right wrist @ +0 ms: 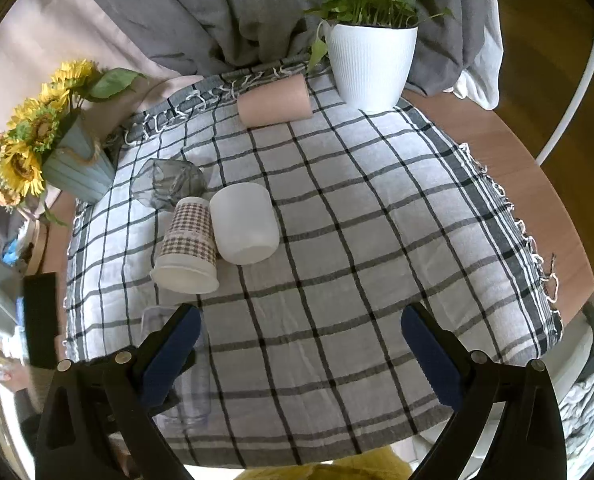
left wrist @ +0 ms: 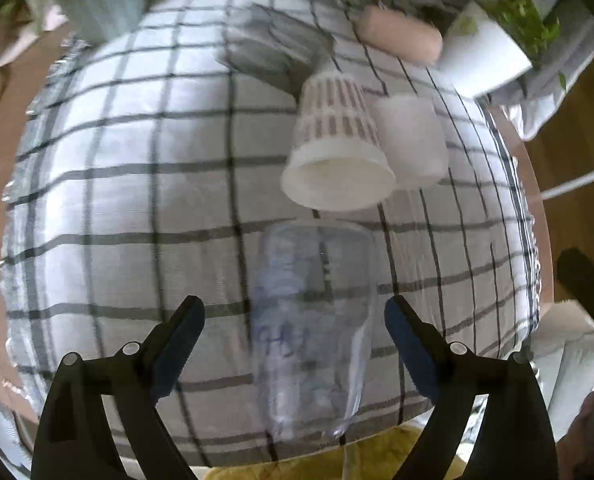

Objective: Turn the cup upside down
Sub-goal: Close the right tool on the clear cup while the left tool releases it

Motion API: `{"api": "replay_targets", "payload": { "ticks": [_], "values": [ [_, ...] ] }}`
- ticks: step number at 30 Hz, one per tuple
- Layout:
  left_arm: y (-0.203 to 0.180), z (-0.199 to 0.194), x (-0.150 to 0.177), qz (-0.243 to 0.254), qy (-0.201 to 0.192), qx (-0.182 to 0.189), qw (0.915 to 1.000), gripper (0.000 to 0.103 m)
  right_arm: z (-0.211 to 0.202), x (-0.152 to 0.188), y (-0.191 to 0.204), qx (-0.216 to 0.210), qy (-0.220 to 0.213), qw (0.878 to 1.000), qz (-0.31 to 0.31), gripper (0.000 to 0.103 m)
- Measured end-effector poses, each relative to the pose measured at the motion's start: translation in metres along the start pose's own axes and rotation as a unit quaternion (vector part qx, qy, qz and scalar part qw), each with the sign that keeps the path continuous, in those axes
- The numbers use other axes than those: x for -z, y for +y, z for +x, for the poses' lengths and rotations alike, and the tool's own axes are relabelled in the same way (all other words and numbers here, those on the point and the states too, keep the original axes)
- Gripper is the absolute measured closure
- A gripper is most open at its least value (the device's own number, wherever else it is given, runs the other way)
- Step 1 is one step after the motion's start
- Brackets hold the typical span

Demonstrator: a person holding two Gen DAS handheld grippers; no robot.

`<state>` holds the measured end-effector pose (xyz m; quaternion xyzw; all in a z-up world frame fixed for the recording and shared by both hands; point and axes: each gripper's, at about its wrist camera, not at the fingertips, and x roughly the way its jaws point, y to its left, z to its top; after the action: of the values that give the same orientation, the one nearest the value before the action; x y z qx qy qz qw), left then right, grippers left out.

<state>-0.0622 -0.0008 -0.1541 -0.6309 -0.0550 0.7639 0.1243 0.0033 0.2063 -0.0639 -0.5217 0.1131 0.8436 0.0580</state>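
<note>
A clear plastic cup [left wrist: 315, 328] lies on its side on the checked cloth [left wrist: 137, 184], mouth pointing away, between the fingers of my left gripper [left wrist: 295, 320]. The gripper is open; its pads do not touch the cup. The view is blurred. In the right wrist view the same clear cup [right wrist: 193, 376] lies at the lower left, partly behind the left finger of my right gripper [right wrist: 299, 328], which is open and empty above the cloth [right wrist: 377, 240].
A checked paper cup [right wrist: 187, 244] and a white cup [right wrist: 243, 226] stand upside down together. A grey glass [right wrist: 169, 184] and a pink cup [right wrist: 275, 98] lie on their sides. A white plant pot [right wrist: 371, 64] and a sunflower pot [right wrist: 73, 160] stand at the back.
</note>
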Motion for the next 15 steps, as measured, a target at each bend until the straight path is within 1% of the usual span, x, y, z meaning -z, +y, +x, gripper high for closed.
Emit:
{"api": "replay_targets", "payload": {
  "ticks": [4,10,15],
  "values": [
    [0.013,-0.023,0.004,-0.019,-0.027,-0.015,0.9993,0.007,-0.003,0.004,0.005,0.005,-0.002,1.0,-0.001,0.002],
    [0.031,-0.054,0.015,-0.04,-0.068,-0.03,0.9964,0.007,-0.007,0.012,0.016,-0.002,-0.001,1.0,0.001,0.002],
    [0.047,-0.078,0.024,-0.044,-0.109,-0.079,0.9899,0.007,-0.009,0.017,0.03,-0.015,-0.003,1.0,-0.005,0.002]
  ]
}}
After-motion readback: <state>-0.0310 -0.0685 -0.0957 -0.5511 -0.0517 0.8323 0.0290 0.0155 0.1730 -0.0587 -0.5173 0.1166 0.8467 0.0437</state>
